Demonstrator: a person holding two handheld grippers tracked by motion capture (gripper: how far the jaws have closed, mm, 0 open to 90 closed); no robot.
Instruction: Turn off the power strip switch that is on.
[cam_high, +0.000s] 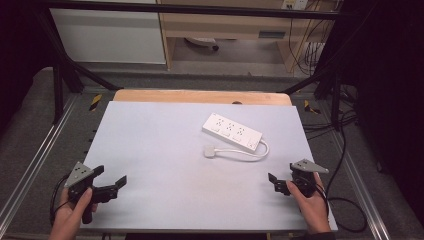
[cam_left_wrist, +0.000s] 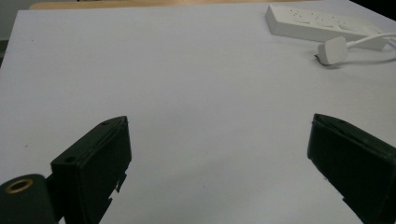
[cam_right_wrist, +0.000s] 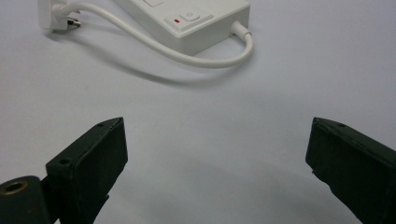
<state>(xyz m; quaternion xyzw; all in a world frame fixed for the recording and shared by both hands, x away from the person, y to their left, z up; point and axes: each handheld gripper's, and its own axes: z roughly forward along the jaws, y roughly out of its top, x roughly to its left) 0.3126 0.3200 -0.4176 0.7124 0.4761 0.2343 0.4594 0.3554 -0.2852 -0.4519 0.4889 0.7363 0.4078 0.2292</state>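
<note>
On the table, left to right:

Left hand (cam_high: 70, 212): at the near left corner of the white table top (cam_high: 165, 165), wrapped around the handle of the left gripper (cam_high: 111, 176).

Left gripper: jaws spread wide with nothing between them, pointing across the board toward the right; a grey three-cornered plate sits on top and a cable trails off its near side. In the left gripper view the jaws stand far apart over bare white surface.

Table top: a flat white board lying on a wooden table (cam_high: 200, 96) whose edge shows along the far side.

Power strip (cam_high: 232, 131): white, lying flat and angled, right of centre and toward the far side, well apart from both grippers. Its sockets are all unoccupied. In the right gripper view a switch with a small red mark (cam_right_wrist: 187, 17) sits at the end where the cord leaves.

Cord (cam_high: 252, 153): white, looping from the strip's right end back to the left.

Plug (cam_high: 209, 151): white, lying on the board just beside the strip's near side, prongs visible in the right gripper view.

Right gripper (cam_high: 278, 181): at the near right corner, jaws wide apart and holding nothing, aimed toward the strip.

Right hand (cam_high: 310, 202): gripping it from below.
</note>
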